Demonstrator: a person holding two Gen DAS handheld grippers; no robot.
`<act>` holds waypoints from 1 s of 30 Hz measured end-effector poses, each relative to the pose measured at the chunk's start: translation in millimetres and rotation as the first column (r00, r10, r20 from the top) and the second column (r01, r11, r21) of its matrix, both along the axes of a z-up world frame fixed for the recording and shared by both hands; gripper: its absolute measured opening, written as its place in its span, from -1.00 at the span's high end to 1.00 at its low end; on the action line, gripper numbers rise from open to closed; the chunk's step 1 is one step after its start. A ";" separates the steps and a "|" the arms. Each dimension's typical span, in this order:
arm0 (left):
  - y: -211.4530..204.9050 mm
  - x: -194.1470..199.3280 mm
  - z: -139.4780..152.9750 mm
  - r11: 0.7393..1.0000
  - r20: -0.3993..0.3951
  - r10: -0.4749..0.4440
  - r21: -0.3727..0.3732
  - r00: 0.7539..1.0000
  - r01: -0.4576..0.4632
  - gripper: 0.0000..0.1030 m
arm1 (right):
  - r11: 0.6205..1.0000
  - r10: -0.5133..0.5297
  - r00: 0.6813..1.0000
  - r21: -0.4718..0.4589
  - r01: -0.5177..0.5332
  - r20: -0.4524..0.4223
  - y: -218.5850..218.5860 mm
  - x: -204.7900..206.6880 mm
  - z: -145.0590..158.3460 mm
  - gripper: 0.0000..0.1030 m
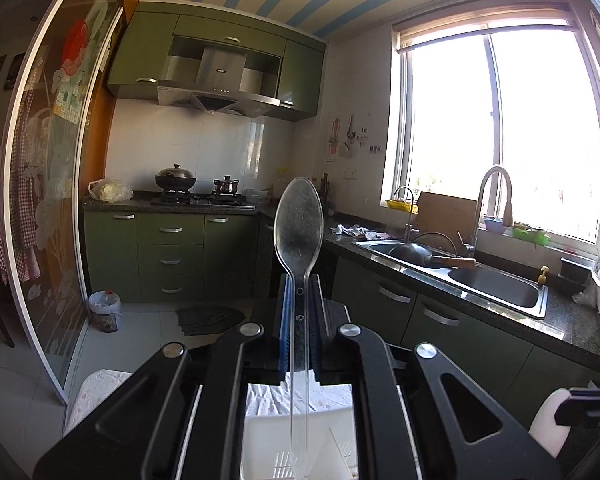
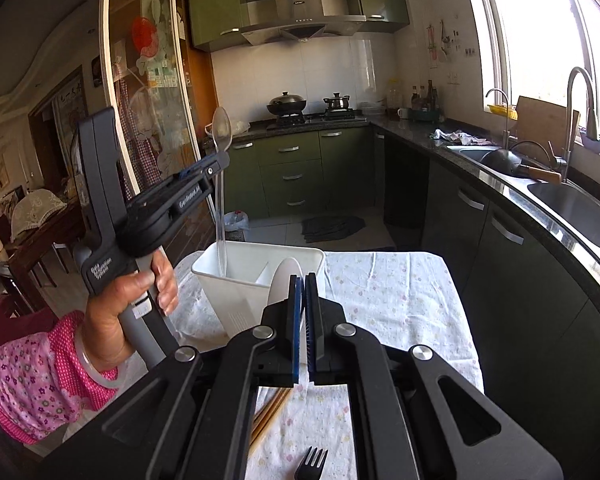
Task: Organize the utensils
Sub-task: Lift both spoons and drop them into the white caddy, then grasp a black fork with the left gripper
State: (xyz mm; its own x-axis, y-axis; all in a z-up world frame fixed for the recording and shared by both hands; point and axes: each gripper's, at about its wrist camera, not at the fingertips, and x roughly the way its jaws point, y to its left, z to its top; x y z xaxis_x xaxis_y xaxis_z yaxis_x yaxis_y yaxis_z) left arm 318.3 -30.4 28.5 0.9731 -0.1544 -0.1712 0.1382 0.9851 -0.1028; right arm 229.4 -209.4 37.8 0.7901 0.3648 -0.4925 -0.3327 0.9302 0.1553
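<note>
My left gripper (image 1: 300, 280) is shut on a clear plastic spoon (image 1: 299, 220), bowl up and handle hanging down. In the right wrist view the left gripper (image 2: 220, 158) holds the spoon (image 2: 221, 128) upright over the white utensil holder (image 2: 236, 300), with the handle tip inside the holder's left compartment. A white spoon (image 2: 284, 280) stands in the holder. My right gripper (image 2: 304, 280) is shut and empty, just in front of the holder. Wooden chopsticks (image 2: 268, 416) and a black fork (image 2: 310, 464) lie on the floral tablecloth (image 2: 400, 304) below it.
The holder also shows under the left gripper (image 1: 268, 440). A dark counter with a steel sink (image 2: 580, 208) and tap runs along the right. Green cabinets and a stove (image 2: 316, 118) stand at the back. A glass sliding door (image 2: 148, 80) is at the left.
</note>
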 end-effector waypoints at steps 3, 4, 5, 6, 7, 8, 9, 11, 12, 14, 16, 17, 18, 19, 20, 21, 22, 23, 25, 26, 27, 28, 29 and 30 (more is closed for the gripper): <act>-3.0 -9.5 -13.3 1.000 -0.013 -0.008 0.021 1.000 0.008 0.84 | 1.000 -0.013 1.000 -0.006 0.013 0.027 5.0 3.8 8.8 0.94; -1.3 -11.5 -16.4 1.000 -0.018 -0.009 0.024 1.000 0.009 0.84 | 1.000 -0.018 0.999 -0.008 0.018 0.039 6.8 5.4 12.2 0.94; -1.1 -12.5 -19.3 1.000 -0.026 -0.010 0.028 1.000 0.011 0.81 | 1.000 -0.025 0.998 -0.010 0.026 0.054 8.8 7.2 16.2 0.94; -0.7 -13.3 -21.8 0.999 -0.034 -0.009 0.032 0.999 0.010 0.71 | 0.999 -0.034 0.997 -0.012 0.035 0.069 10.5 10.1 20.2 0.94; 0.7 -14.6 -23.6 1.000 -0.037 -0.008 0.028 0.999 0.009 0.66 | 0.999 -0.046 0.995 -0.012 0.047 0.087 12.3 12.7 24.4 0.94; 2.4 -16.7 -24.8 1.000 -0.040 -0.005 0.027 0.999 0.006 0.58 | 0.998 -0.056 0.993 -0.009 0.058 0.106 14.1 16.2 29.5 0.94; 3.8 -18.1 -25.0 1.000 -0.042 -0.007 0.026 0.999 0.008 0.54 | 0.997 -0.069 0.989 -0.009 0.071 0.128 16.2 20.2 34.3 0.94; 6.8 -23.0 -23.4 1.000 -0.039 -0.005 0.025 0.999 0.006 0.50 | 0.995 -0.100 0.979 -0.008 0.103 0.177 20.6 28.7 43.6 0.94; 8.5 -26.2 -21.6 1.000 -0.037 -0.006 0.024 0.999 0.007 0.48 | 0.993 -0.116 0.973 -0.008 0.120 0.201 23.6 33.5 48.1 0.94; 11.9 -33.9 -17.9 1.000 -0.034 -0.007 0.018 0.999 0.008 0.47 | 0.986 -0.155 0.955 -0.015 0.164 0.253 29.4 44.9 56.6 0.94; 13.9 -42.7 -13.0 1.000 -0.038 -0.013 0.011 0.999 0.013 0.46 | 0.978 -0.191 0.935 -0.027 0.208 0.298 36.2 61.3 62.3 0.94; 15.5 -47.3 -11.0 1.000 -0.043 -0.017 0.006 0.999 0.018 0.45 | 0.973 -0.207 0.925 -0.032 0.229 0.318 40.4 68.8 63.4 0.94; 17.3 -51.6 -9.1 1.000 -0.050 -0.021 0.000 0.999 0.021 0.42 | 0.968 -0.221 0.915 -0.040 0.248 0.337 43.3 78.8 64.1 0.94; 18.8 -56.1 -7.2 1.000 -0.057 -0.024 -0.005 0.998 0.024 0.40 | 0.962 -0.230 0.906 -0.056 0.266 0.356 48.5 86.4 62.7 0.94; 20.6 -61.9 -6.5 1.000 -0.062 -0.029 -0.010 0.998 0.029 0.36 | 0.958 -0.235 0.900 -0.071 0.279 0.366 51.3 96.8 59.6 0.94; 21.6 -67.1 -5.7 0.999 -0.067 -0.036 -0.010 0.997 0.035 0.35 | 0.954 -0.236 0.898 -0.085 0.286 0.371 55.6 104.1 55.4 0.93; 21.8 -72.0 -5.0 0.999 -0.073 -0.042 -0.004 0.996 0.042 0.35 | 0.951 -0.235 0.900 -0.102 0.290 0.367 59.3 111.3 49.9 0.93; 23.4 -77.8 -4.6 0.999 -0.075 -0.044 0.001 0.996 0.044 0.34 | 0.949 -0.233 0.904 -0.118 0.292 0.357 64.0 117.6 44.1 0.93; 25.6 -88.4 -4.6 0.999 -0.083 -0.049 0.008 0.995 0.050 0.31 | 0.953 -0.223 0.920 -0.128 0.276 0.323 64.9 125.1 27.5 0.93; 26.5 -92.0 -4.9 0.998 -0.095 -0.057 0.013 0.994 0.059 0.30 | 0.956 -0.217 0.927 -0.125 0.265 0.307 64.7 125.9 19.9 0.93; 27.7 -95.5 -5.5 0.998 -0.105 -0.062 0.015 0.993 0.064 0.30 | 0.958 -0.212 0.932 -0.124 0.257 0.295 64.8 126.1 11.1 0.93; 29.0 -98.9 -6.6 0.998 -0.114 -0.061 0.017 0.992 0.063 0.30 | 0.960 -0.206 0.934 -0.124 0.250 0.291 65.6 124.1 4.8 0.93; 29.6 -101.3 -7.9 0.998 -0.128 -0.062 0.020 0.990 0.065 0.27 | 0.963 -0.196 0.937 -0.123 0.239 0.288 65.9 121.6 0.2 0.92; 29.8 -103.0 -10.2 0.997 -0.147 -0.067 0.025 0.987 0.071 0.26 | 0.965 -0.188 0.939 -0.122 0.230 0.288 65.9 115.6 -8.5 0.89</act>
State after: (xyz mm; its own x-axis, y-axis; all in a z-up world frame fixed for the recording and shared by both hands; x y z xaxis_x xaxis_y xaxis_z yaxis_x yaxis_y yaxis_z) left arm 215.3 -0.5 18.3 0.9244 -0.2128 -0.3167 0.1915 0.9767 -0.0972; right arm 345.1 -143.5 29.3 0.9517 0.1147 -0.2850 -0.1377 0.9885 -0.0621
